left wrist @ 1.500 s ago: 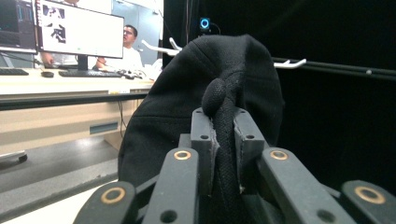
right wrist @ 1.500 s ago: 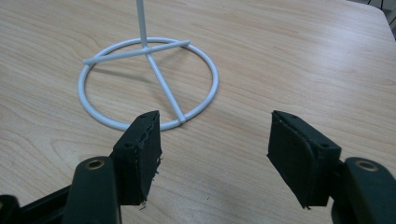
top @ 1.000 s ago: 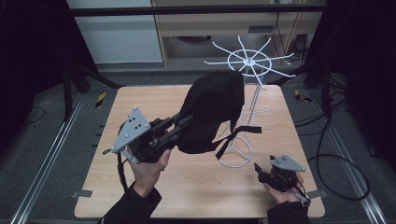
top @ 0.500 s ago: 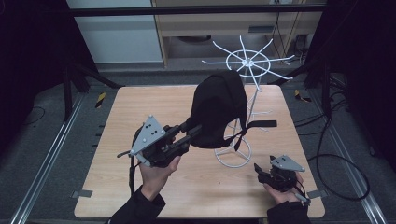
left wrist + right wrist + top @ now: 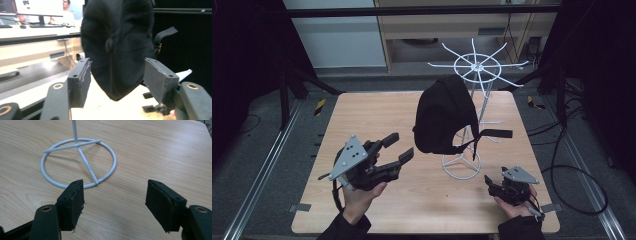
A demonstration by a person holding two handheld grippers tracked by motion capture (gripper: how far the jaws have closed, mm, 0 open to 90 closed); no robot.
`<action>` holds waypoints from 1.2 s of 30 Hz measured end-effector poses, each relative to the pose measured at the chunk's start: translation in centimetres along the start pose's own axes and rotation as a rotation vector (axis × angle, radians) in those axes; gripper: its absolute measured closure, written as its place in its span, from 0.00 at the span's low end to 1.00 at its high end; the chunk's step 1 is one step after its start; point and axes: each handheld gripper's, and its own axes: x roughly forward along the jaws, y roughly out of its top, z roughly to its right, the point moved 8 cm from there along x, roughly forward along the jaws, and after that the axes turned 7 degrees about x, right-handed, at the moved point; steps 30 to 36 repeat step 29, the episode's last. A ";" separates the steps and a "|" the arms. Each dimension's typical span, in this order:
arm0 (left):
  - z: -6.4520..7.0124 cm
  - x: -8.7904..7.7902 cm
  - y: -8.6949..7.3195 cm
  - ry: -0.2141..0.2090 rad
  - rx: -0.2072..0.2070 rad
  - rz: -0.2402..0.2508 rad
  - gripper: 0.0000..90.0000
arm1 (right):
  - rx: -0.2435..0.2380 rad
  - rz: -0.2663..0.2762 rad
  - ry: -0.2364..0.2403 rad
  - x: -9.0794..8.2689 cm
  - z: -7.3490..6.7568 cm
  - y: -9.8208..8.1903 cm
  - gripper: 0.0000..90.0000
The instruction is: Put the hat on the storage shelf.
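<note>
The black cloth cap hangs on the white wire stand. The left gripper has just been opening its jaws, and nothing is between them. The right gripper rests open near the stand's ring. Hanging looks done; next, pull the left hand away.

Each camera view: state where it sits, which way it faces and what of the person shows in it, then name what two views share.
High view: above the person's side, looking forward and down on the table; both forearms, the left gripper and right gripper show.
Left gripper view: on the left gripper, facing the hanging black cap; its open jaws show.
Right gripper view: on the right gripper, looking down at the white wire stand; its open jaws show.
Shared: high view and left gripper view both show the cap.
</note>
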 end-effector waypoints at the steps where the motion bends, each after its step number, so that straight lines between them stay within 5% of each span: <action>1: -0.2 -0.5 -0.3 0.009 0.002 -0.006 0.40 | -0.002 0.002 -0.003 0.0 0.1 0.0 0.34; 9: -4.1 -3.9 -5.9 0.140 -0.007 -0.142 0.35 | 0.026 0.004 -0.011 -0.1 0.4 -0.1 0.31; 26: -12.7 -8.9 -21.0 0.394 -0.136 -0.504 0.29 | 0.063 -0.008 -0.037 0.2 1.2 -0.5 0.21; 29: -13.9 -9.6 -22.5 0.421 -0.160 -0.548 0.29 | 0.067 -0.016 -0.035 0.2 1.2 -0.6 0.19; 36: -13.9 -9.6 -22.5 0.421 -0.160 -0.548 0.29 | 0.067 -0.016 -0.035 0.2 1.2 -0.6 0.19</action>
